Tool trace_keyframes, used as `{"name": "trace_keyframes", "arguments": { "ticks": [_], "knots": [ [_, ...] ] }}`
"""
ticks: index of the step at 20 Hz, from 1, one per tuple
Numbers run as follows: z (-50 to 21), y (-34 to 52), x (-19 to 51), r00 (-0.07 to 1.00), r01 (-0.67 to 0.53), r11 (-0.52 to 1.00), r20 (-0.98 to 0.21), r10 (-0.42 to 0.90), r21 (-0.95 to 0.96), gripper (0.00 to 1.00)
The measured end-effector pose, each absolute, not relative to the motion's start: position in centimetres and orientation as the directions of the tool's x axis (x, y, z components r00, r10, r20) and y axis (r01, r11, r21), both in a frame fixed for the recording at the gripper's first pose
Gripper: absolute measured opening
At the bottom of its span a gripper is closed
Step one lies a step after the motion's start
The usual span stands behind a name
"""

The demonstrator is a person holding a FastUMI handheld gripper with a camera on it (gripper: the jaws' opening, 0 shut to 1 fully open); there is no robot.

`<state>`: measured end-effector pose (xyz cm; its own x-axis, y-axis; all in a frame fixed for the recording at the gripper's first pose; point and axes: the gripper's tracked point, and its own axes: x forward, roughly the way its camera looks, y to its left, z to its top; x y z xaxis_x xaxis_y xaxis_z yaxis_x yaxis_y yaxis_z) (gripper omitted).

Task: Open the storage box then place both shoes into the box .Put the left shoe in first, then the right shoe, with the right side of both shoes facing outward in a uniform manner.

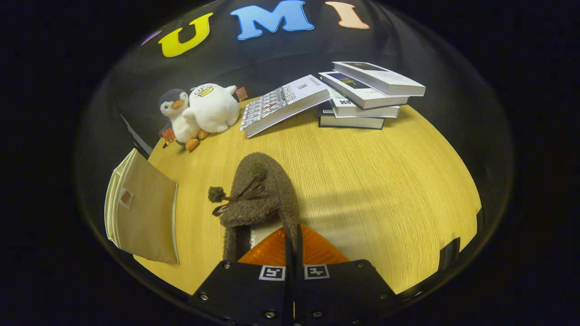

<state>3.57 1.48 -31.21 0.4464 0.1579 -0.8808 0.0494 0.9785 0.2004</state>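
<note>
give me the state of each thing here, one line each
tongs: shut on the brown shoe's rim
brown shoe: held, toe pointing away, over the table
storage box: beside the shoe, lid state unclear
books: stacked, one leaning against the pile
plush toys: upright, side by side, touching

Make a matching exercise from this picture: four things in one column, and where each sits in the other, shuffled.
Things:
1. brown fuzzy shoe
2. stack of books
3. plush penguins
4. beige storage box

Places:
A. at the table's far side, beside the leaning book
B. pinched at its rim by the gripper, whose fingers are shut on it
C. at the table's near edge, beside the shoe
D. far corner, against the black cloth

Pairs: 1-B, 2-A, 3-D, 4-C
</note>
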Motion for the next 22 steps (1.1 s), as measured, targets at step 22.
{"name": "trace_keyframes", "arguments": {
  "ticks": [22],
  "knots": [
    [-18.5,17.9,6.9,0.545,0.0,0.931,-0.78,0.306,0.365,0.01]
  ]
}}
